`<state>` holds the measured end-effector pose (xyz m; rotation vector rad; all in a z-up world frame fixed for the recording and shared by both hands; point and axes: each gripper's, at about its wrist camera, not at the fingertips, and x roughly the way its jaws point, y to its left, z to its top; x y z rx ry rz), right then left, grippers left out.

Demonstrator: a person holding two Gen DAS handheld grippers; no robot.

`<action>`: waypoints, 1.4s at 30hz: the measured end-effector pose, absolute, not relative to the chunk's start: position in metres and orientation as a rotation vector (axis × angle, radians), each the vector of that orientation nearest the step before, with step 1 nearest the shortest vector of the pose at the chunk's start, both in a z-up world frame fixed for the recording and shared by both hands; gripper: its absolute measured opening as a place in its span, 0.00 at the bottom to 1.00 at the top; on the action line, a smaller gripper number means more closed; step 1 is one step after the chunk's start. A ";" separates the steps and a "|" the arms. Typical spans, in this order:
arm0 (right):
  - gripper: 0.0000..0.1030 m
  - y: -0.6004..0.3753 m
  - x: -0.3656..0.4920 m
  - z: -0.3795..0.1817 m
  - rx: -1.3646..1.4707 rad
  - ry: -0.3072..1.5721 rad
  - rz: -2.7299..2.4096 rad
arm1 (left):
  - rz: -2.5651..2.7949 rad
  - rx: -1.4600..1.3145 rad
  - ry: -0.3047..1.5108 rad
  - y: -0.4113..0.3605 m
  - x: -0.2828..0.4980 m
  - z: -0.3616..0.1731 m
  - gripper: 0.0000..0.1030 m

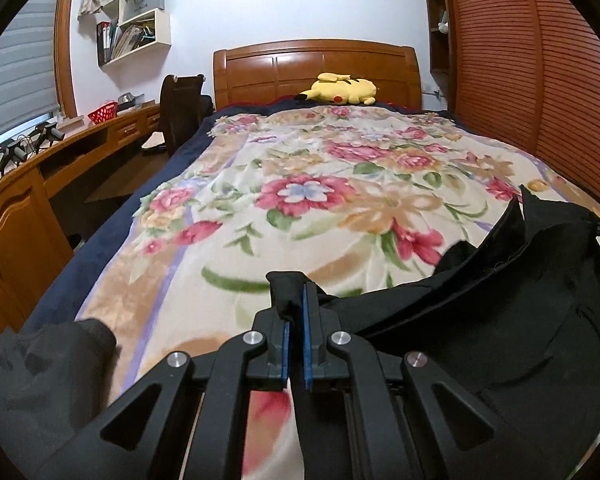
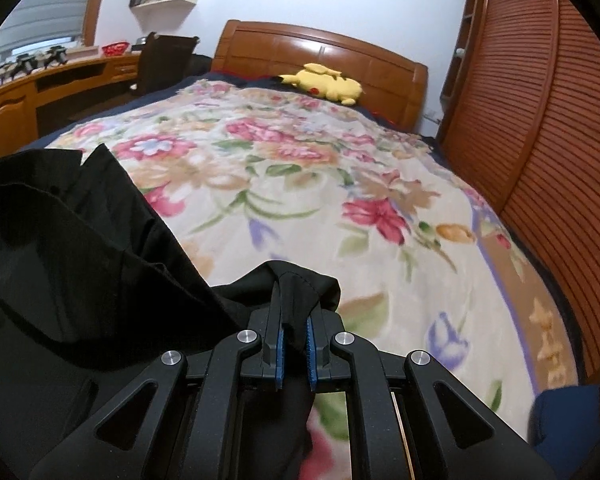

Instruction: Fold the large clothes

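Observation:
A large black garment (image 1: 512, 312) hangs between my two grippers above the flowered blanket (image 1: 300, 184) on the bed. My left gripper (image 1: 294, 300) is shut on one edge of the garment, which spreads to the right in the left wrist view. My right gripper (image 2: 296, 300) is shut on another edge of the garment (image 2: 72, 240), which spreads to the left in the right wrist view. The lower part of the garment is hidden below both grippers.
A yellow plush toy (image 1: 340, 89) lies by the wooden headboard (image 1: 316, 68). A grey cloth (image 1: 36, 376) lies at the bed's near left. A wooden desk (image 1: 40, 184) and chair (image 1: 180, 108) stand left; a slatted wardrobe (image 1: 540, 80) stands right. Something blue (image 2: 564, 412) sits near right.

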<state>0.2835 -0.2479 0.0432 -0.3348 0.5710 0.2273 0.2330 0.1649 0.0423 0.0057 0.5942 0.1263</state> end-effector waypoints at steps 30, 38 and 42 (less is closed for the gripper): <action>0.71 -0.261 0.325 -0.006 -0.227 0.773 0.250 | -0.047 0.033 0.679 0.124 0.134 0.006 0.37; 0.71 -0.270 0.351 -0.043 -0.172 0.934 0.238 | -0.065 -0.034 0.675 0.119 0.112 -0.003 0.37; 0.59 -0.273 0.352 -0.048 -0.125 0.965 0.295 | -0.089 -0.041 0.672 0.117 0.114 -0.008 0.37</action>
